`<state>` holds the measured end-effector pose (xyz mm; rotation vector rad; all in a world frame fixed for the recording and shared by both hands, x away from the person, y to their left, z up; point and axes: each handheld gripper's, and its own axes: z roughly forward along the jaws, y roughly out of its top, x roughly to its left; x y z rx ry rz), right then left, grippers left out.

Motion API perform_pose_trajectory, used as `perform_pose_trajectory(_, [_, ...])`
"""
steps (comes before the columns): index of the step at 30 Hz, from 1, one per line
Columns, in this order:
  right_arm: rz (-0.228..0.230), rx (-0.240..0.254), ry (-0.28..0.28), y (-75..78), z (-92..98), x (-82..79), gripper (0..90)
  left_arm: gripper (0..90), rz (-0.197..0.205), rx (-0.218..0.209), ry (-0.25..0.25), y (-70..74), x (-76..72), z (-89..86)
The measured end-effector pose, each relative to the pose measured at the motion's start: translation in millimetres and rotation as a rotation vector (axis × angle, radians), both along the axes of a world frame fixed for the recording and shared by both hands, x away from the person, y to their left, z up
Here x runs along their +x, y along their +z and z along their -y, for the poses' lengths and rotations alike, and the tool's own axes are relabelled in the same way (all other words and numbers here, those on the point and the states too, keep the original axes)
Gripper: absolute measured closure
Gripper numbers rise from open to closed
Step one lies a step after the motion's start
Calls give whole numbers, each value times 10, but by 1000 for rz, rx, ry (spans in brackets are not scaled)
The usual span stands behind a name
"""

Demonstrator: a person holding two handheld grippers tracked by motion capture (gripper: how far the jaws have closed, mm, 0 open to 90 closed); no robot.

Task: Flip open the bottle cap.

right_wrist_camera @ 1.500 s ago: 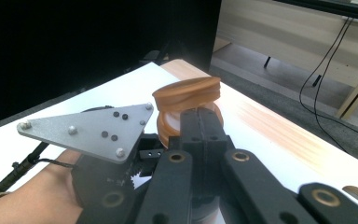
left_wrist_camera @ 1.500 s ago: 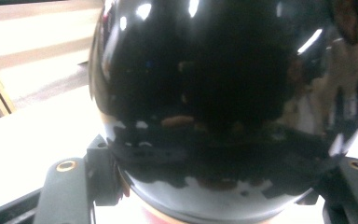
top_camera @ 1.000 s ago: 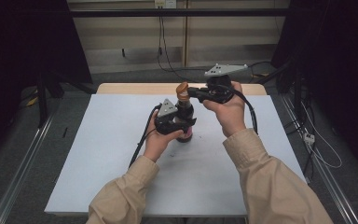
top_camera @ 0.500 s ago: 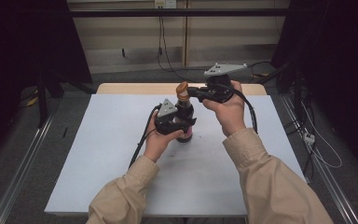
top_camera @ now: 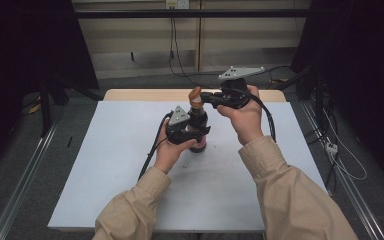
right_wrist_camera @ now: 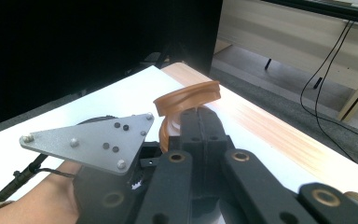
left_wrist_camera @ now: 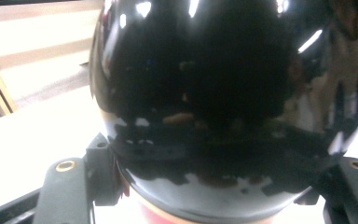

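The left tongs (top_camera: 195, 131) clamp a glossy black bottle (top_camera: 198, 131) standing mid-counter (top_camera: 105, 175). Above the bottle, the right tongs (top_camera: 203, 96) pinch its brown stopper (top_camera: 195, 95). A skewed pull could tip the bottle or slip off the stopper. Contents, probably liquid, are hidden.

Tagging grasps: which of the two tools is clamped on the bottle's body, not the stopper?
The left tool: its jaws grip the round black bottle body. The right tool pinches the brown stopper on top.
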<state>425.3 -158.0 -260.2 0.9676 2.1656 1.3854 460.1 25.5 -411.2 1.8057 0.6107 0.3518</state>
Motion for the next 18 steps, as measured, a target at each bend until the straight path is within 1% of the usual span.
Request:
perform_pose_trajectory(15, [1,-1,-5,8,-6,3,900,301,-1,-3,1,-5,2,0])
perform_pose_trajectory(18, [9,0,-5,18,-12,5,900,301,-1,-3,3,-5,1,1])
